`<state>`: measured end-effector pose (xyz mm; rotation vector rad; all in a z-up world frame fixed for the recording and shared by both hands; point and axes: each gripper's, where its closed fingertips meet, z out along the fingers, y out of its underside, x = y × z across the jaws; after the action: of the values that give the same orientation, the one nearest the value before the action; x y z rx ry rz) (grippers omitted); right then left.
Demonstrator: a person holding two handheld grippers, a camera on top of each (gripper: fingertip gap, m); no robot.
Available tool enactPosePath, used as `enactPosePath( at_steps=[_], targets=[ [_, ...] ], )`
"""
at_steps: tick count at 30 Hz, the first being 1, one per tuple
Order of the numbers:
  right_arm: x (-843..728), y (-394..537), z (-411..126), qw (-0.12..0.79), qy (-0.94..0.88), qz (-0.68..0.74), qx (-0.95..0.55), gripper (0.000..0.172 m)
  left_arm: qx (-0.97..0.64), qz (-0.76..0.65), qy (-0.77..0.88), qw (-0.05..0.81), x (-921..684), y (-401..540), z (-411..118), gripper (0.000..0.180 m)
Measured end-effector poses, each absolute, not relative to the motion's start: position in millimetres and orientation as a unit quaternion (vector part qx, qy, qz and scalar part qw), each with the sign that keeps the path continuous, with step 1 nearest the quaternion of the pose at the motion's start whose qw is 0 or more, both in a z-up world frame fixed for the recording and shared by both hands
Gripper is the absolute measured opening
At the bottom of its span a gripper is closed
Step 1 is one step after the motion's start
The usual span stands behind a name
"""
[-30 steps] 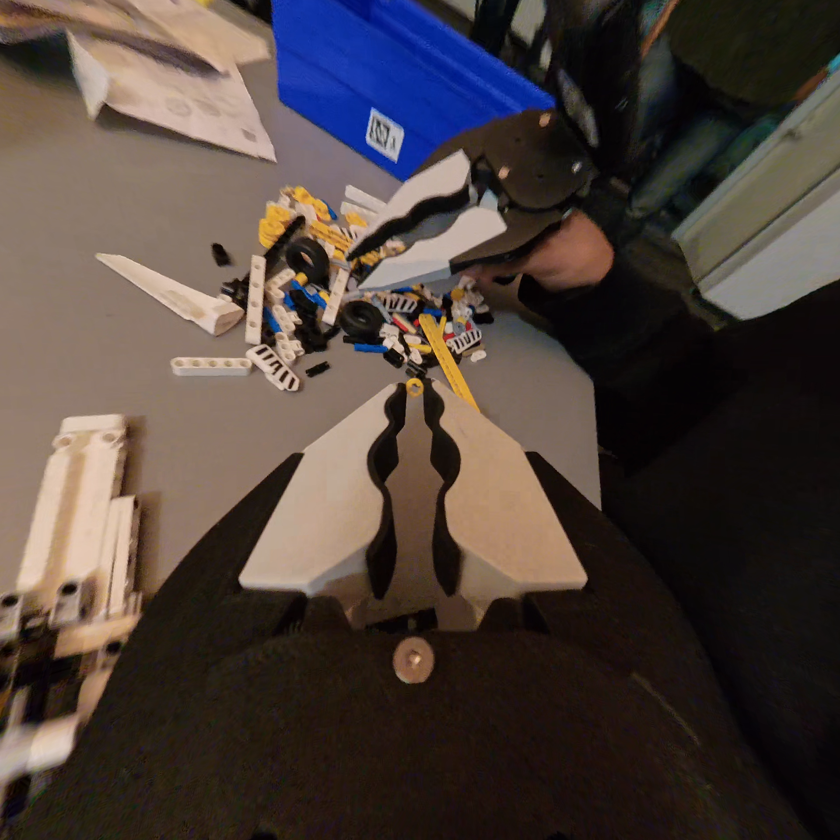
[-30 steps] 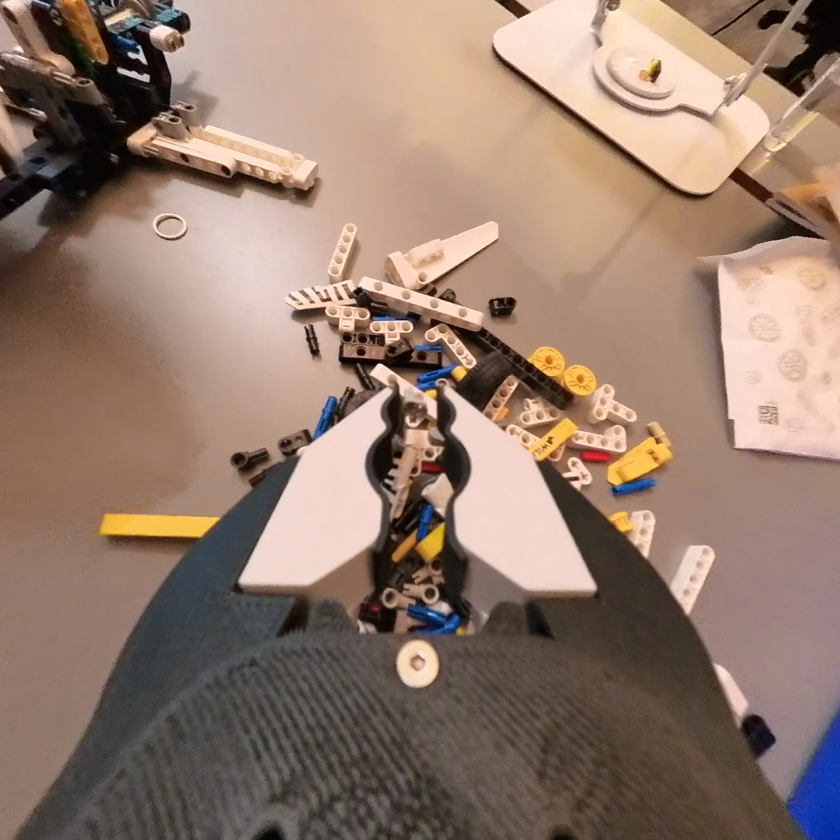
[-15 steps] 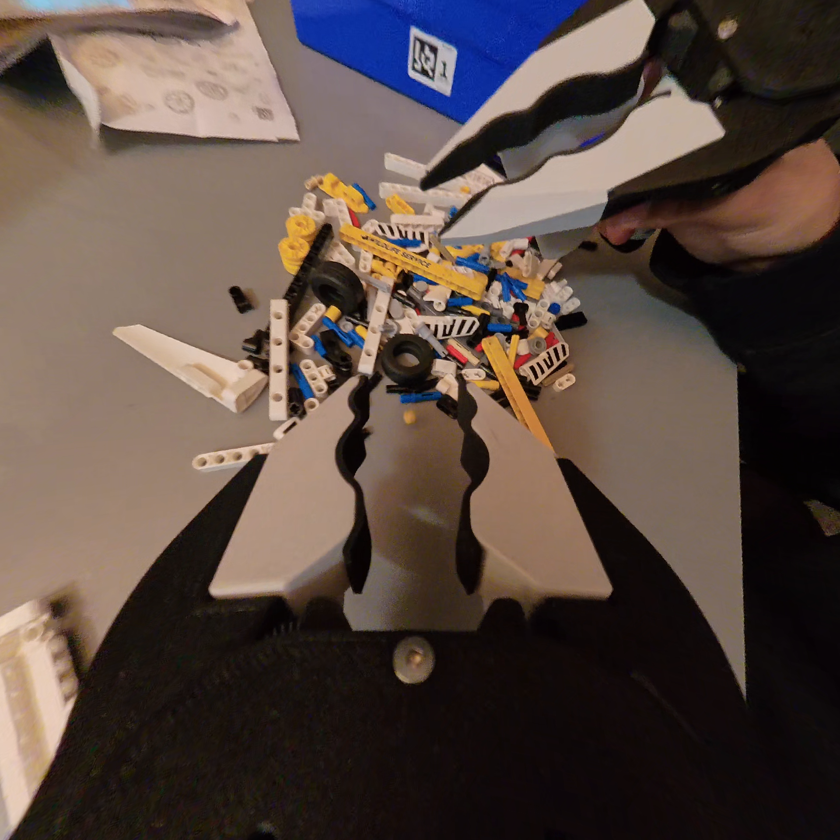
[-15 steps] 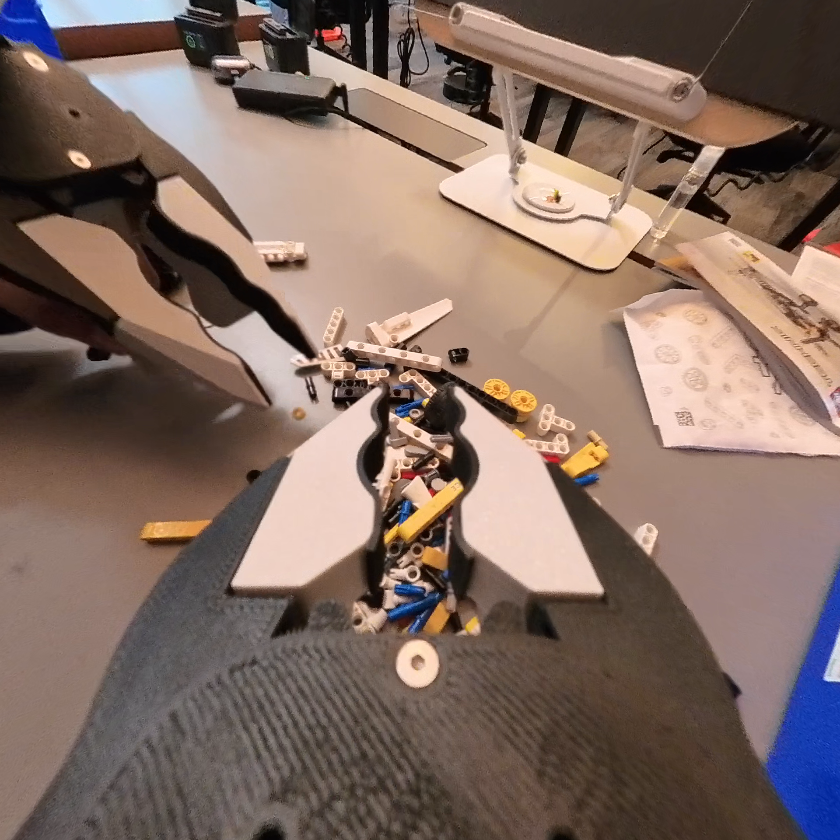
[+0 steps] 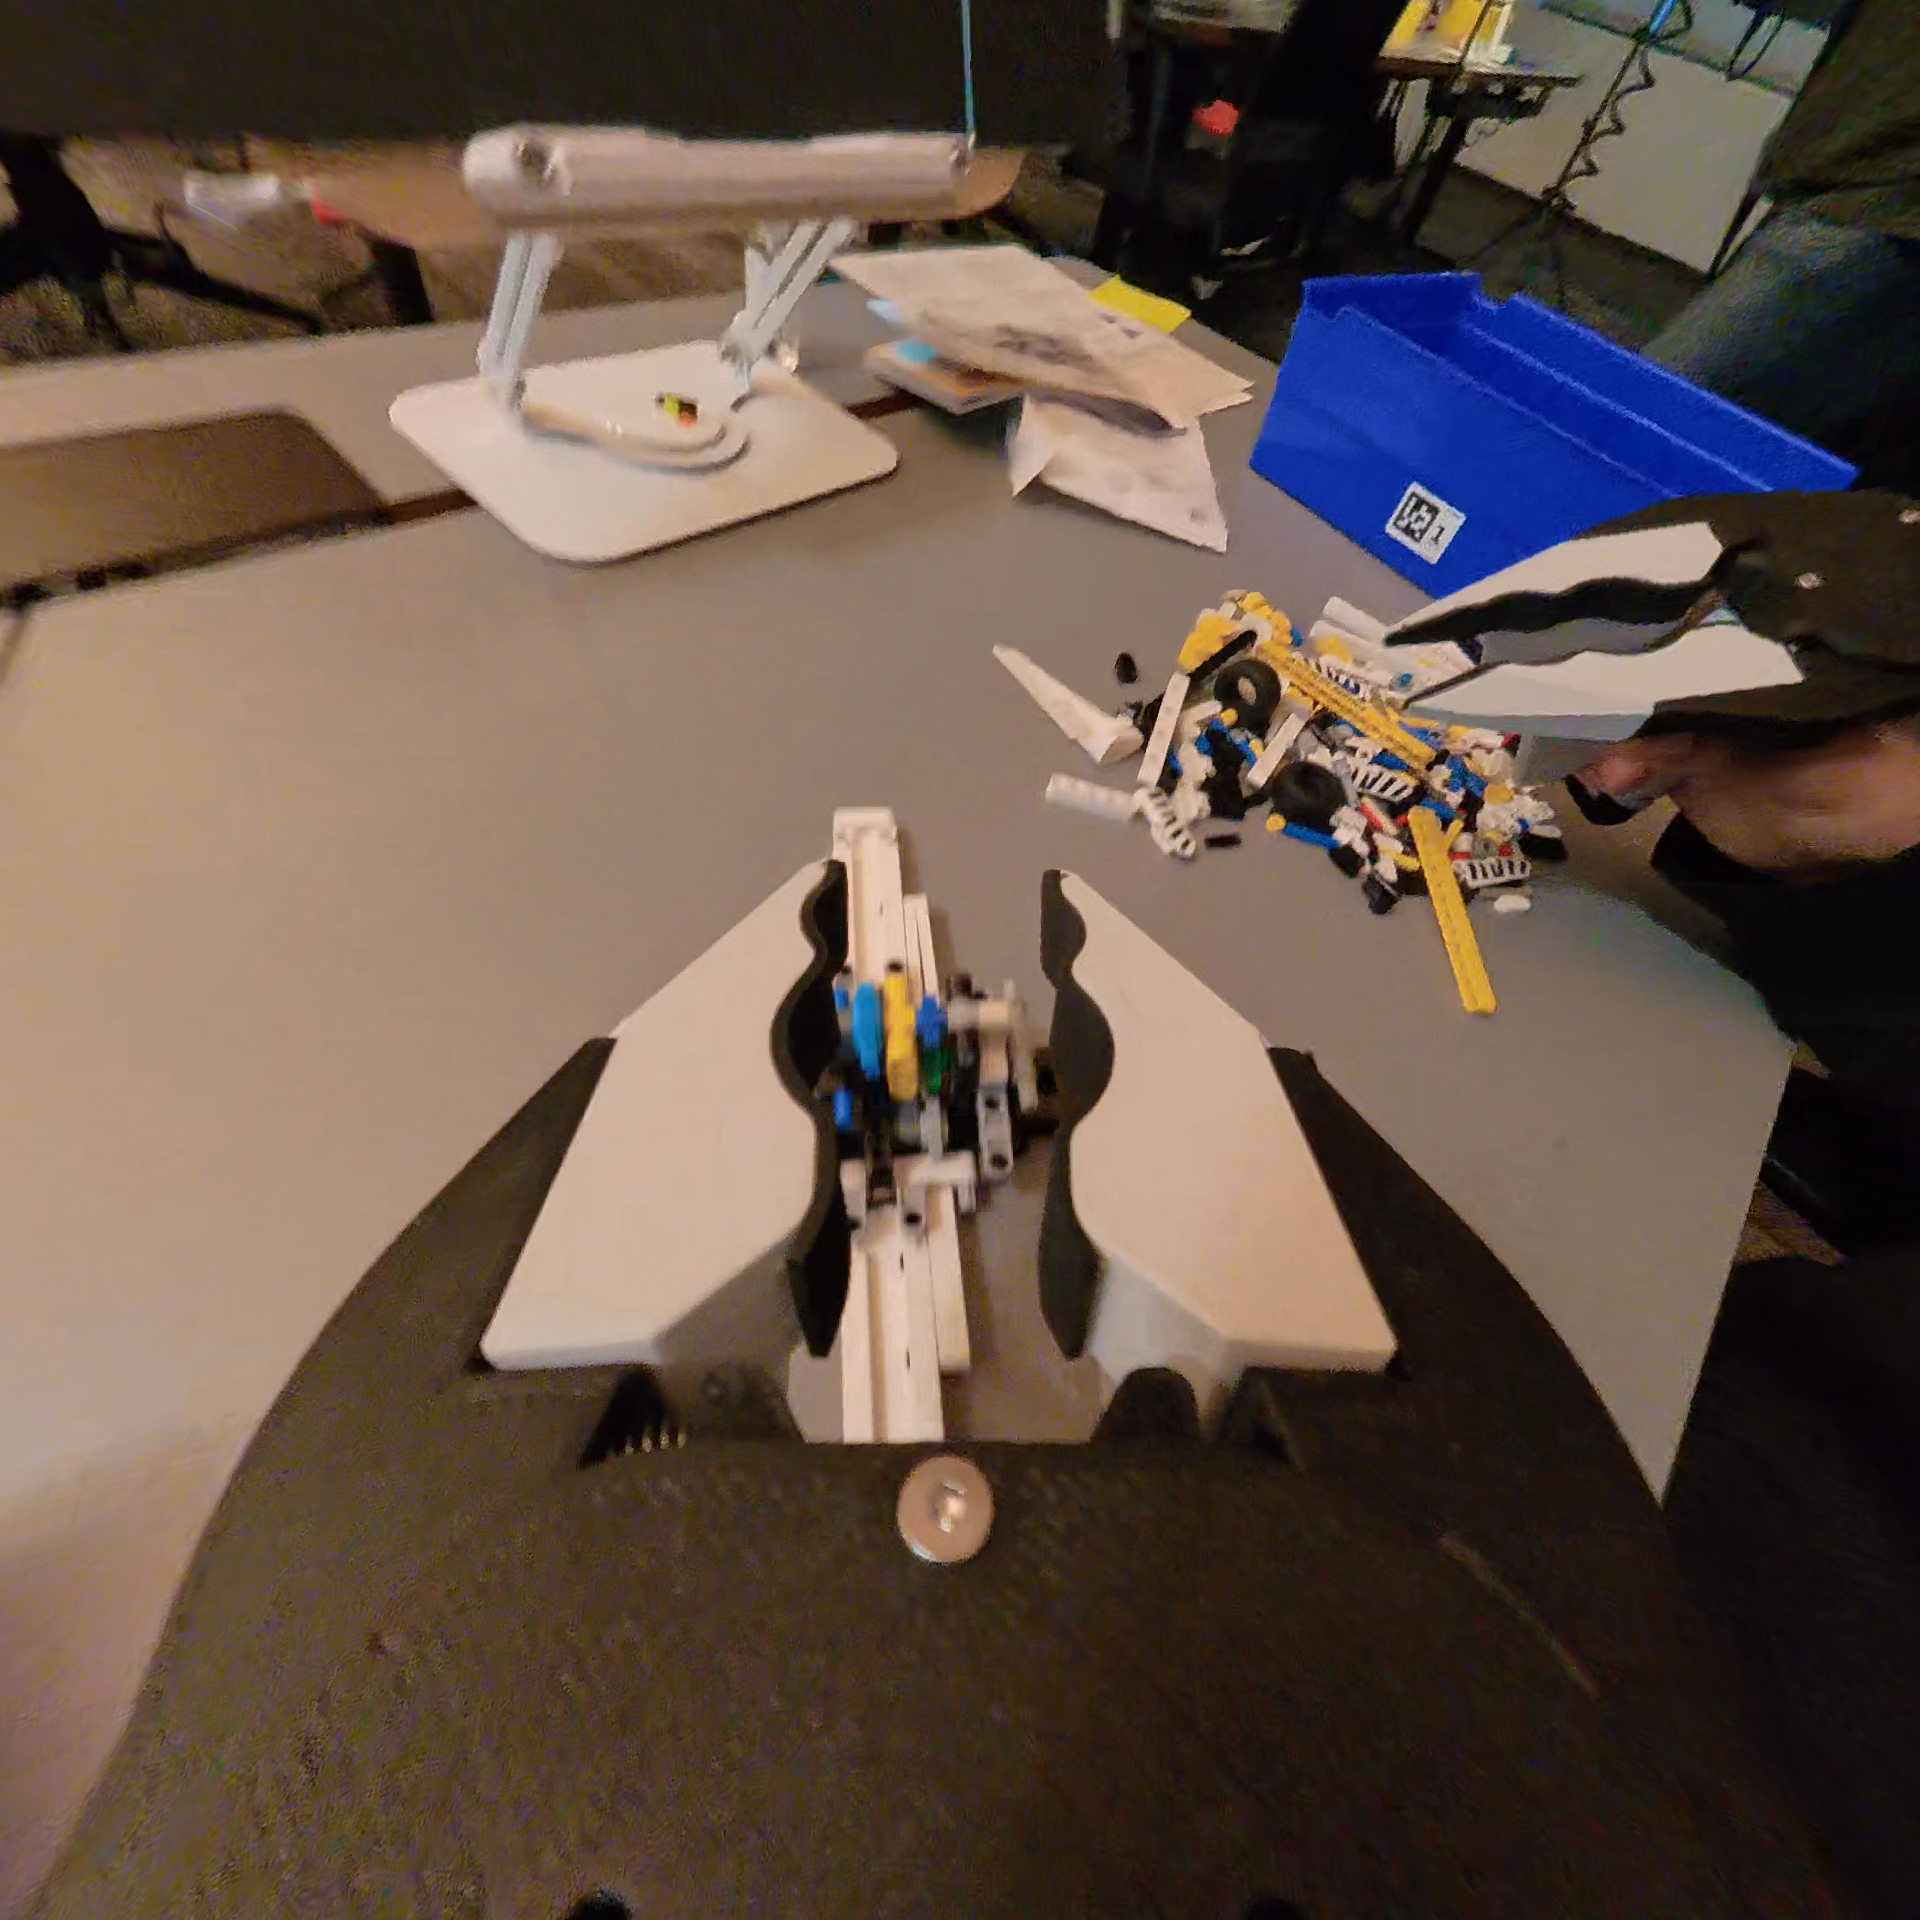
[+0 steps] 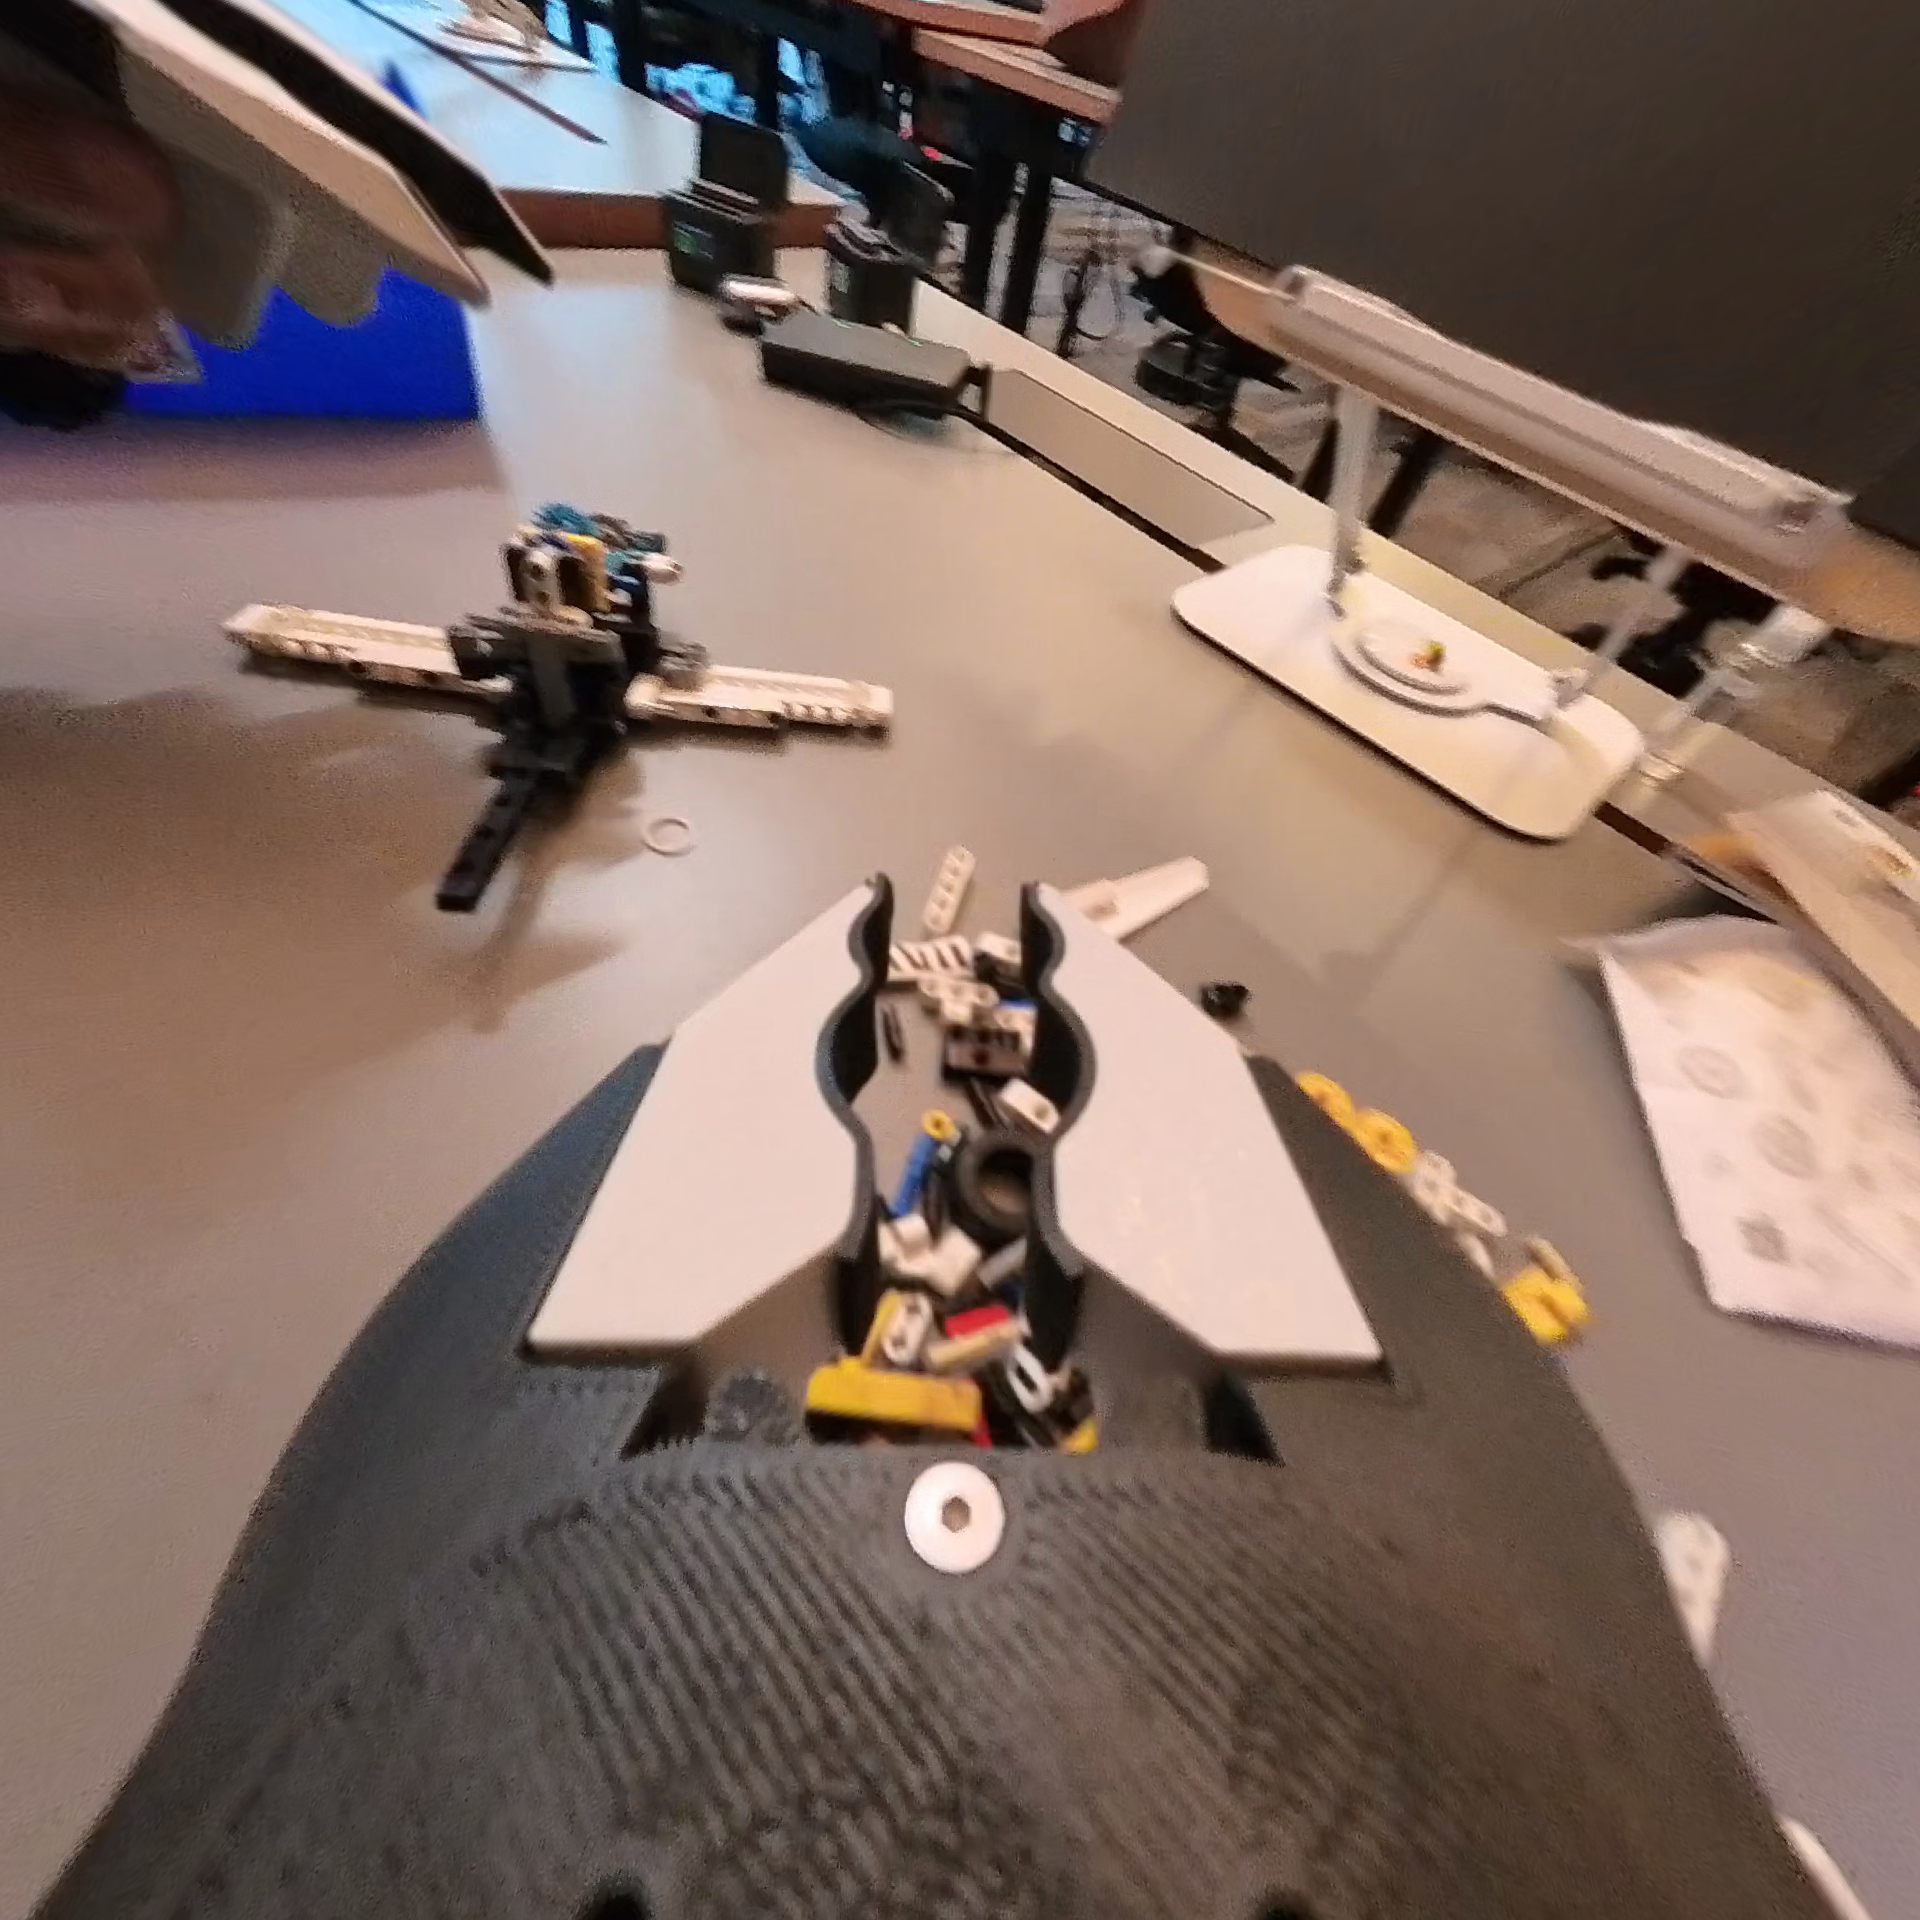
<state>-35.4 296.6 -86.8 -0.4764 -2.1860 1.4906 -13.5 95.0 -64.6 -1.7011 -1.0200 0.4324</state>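
Left hand-held gripper [image 5: 940,883] hangs wide open over the half-built brick model [image 5: 914,1049] on the counter [image 5: 416,831], pads clear of it. Right hand-held gripper [image 6: 954,899], narrowly parted and holding nothing, hovers above the loose brick pile [image 6: 971,1049].

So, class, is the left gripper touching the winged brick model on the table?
Apart. The right wrist view shows the left gripper held well above the brick model, with bare table showing between.

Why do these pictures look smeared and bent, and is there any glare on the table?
Left wrist view: the brick model between the open claw's fingers is motion-blurred, edges bowed by the wide lens. Right wrist view: softer overall, far desks smeared, warm sheen on the grey table.
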Motion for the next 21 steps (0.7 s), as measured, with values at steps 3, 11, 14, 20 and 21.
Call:
enactPosePath(
  at_steps=[3,11,14,20,21],
  targets=[
    [-31.6,266.4,-81.0,0.209,-0.797,0.549,-0.145,0.026,-0.709,0.152,-0.441,0.529,-0.6,89.6,-85.2,0.038],
    [-30.9,170.4,-72.7,0.172,-0.830,0.530,-0.034,0.032,-0.775,0.180,-0.406,0.449,9.6,98.3,-133.4,0.042],
    [-35.5,149.3,-88.5,0.160,-0.850,0.502,-0.002,0.032,-0.787,0.219,-0.390,0.426,7.2,97.2,-140.5,0.046],
    [-21.2,135.3,-139.3,0.032,-0.893,0.448,-0.037,0.030,-0.769,0.215,-0.411,0.440,4.1,95.7,-144.1,0.048],
    [-16.3,134.3,-143.7,0.019,-0.894,0.446,-0.038,0.030,-0.766,0.214,-0.416,0.441,3.2,93.2,-144.2,0.047]
  ],
)
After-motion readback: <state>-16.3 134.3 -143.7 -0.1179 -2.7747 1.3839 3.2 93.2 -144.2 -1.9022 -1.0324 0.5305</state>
